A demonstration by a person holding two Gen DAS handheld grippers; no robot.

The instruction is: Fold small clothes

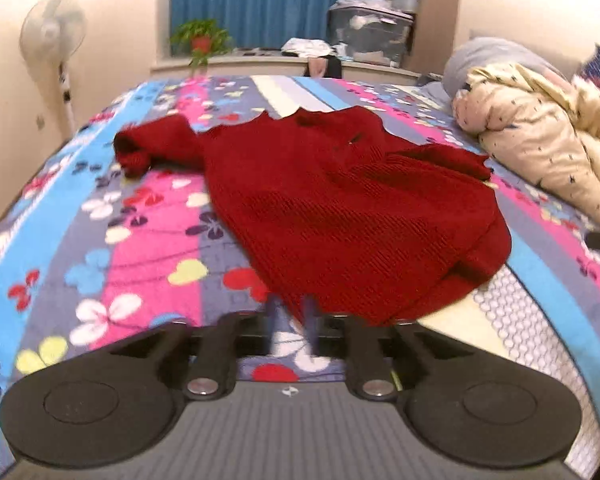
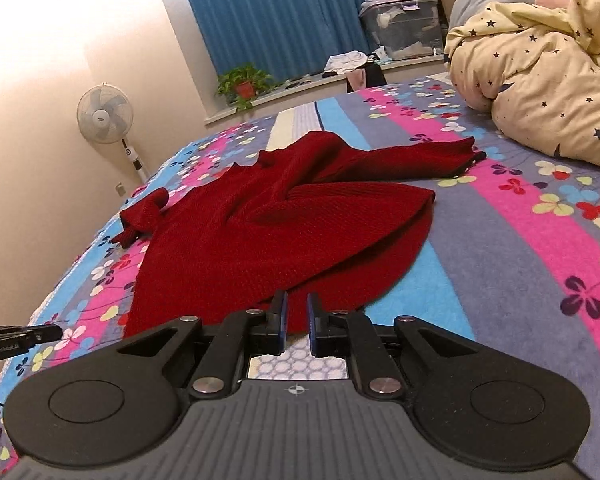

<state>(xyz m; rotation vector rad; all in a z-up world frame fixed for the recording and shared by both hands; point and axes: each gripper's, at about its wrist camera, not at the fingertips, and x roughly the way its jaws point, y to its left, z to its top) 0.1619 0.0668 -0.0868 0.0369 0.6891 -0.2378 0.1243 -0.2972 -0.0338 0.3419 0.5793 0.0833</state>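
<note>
Ribbed red knit sweater [image 2: 284,224] — rumpled, sleeves splayed

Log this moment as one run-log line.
stage: pre-fold | red sweater spread, rumpled on bedspread | left gripper open at hem | right gripper open at hem | nothing gripped

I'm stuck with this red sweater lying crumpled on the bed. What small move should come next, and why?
Probably close the right gripper on the red sweater's near hem. Its fingers are apart with the hem edge between them, nothing gripped yet. The left gripper looks open at the same hem, blurred. The body is creased, one sleeve bunched, so it needs pulling flat.
</note>
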